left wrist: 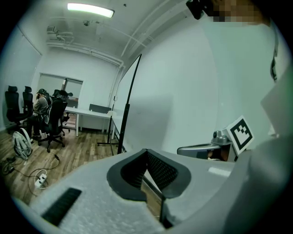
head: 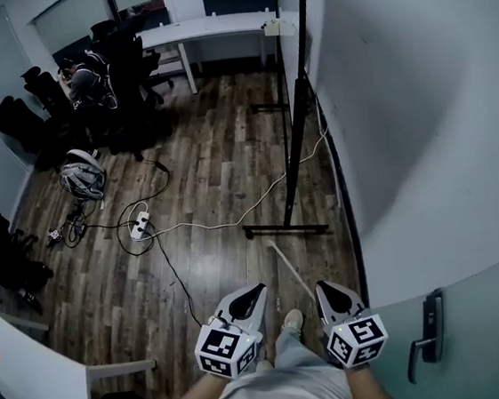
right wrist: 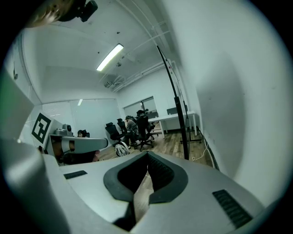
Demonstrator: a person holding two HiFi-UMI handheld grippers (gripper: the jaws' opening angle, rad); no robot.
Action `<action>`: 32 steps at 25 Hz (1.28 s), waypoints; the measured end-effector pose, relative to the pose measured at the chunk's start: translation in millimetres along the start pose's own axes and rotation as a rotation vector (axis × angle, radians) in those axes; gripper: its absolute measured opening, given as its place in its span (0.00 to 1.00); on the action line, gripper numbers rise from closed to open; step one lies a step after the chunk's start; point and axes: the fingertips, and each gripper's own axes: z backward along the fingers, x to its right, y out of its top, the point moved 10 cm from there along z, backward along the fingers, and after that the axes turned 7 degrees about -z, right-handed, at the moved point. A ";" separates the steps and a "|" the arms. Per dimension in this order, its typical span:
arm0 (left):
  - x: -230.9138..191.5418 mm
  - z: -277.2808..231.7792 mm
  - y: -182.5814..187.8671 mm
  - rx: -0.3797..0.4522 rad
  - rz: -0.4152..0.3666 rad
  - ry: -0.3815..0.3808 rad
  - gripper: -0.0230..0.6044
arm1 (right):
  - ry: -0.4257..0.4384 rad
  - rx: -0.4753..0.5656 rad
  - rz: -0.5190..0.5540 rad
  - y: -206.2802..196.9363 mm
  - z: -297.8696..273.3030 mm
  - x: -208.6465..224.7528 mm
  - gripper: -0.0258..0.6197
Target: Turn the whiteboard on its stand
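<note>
The whiteboard [head: 299, 99] stands edge-on in its black stand [head: 286, 228], close along the white wall on the right, a few steps ahead of me. It is a thin dark line in the left gripper view [left wrist: 130, 98] and in the right gripper view [right wrist: 176, 109]. My left gripper [head: 255, 292] and right gripper [head: 323, 289] are held side by side near my body, both pointing toward the stand and well short of it. Both are shut with nothing between the jaws, as the left gripper [left wrist: 146, 151] and right gripper [right wrist: 147, 153] show in their own views.
A power strip [head: 140, 224] with trailing cables and a helmet [head: 81, 176] lie on the wood floor at left. Office chairs [head: 118, 66], a seated person [head: 86, 80] and a white desk [head: 203, 28] stand at the back. A door handle [head: 431, 336] is at right. A thin white stick [head: 289, 270] lies ahead.
</note>
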 end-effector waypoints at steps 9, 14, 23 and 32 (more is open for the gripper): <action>-42.0 -91.1 35.9 0.027 -0.004 0.044 0.05 | 0.026 0.025 0.044 67.1 -75.5 63.2 0.05; -52.8 -127.8 43.8 0.034 -0.005 0.051 0.05 | 0.023 0.020 0.041 81.5 -102.5 90.6 0.05; -72.6 -145.9 56.6 0.017 -0.012 0.059 0.05 | 0.017 0.016 0.046 100.6 -128.8 103.6 0.05; -112.2 -162.7 69.7 -0.006 -0.041 -0.005 0.05 | -0.030 0.044 0.045 119.5 -159.9 95.4 0.05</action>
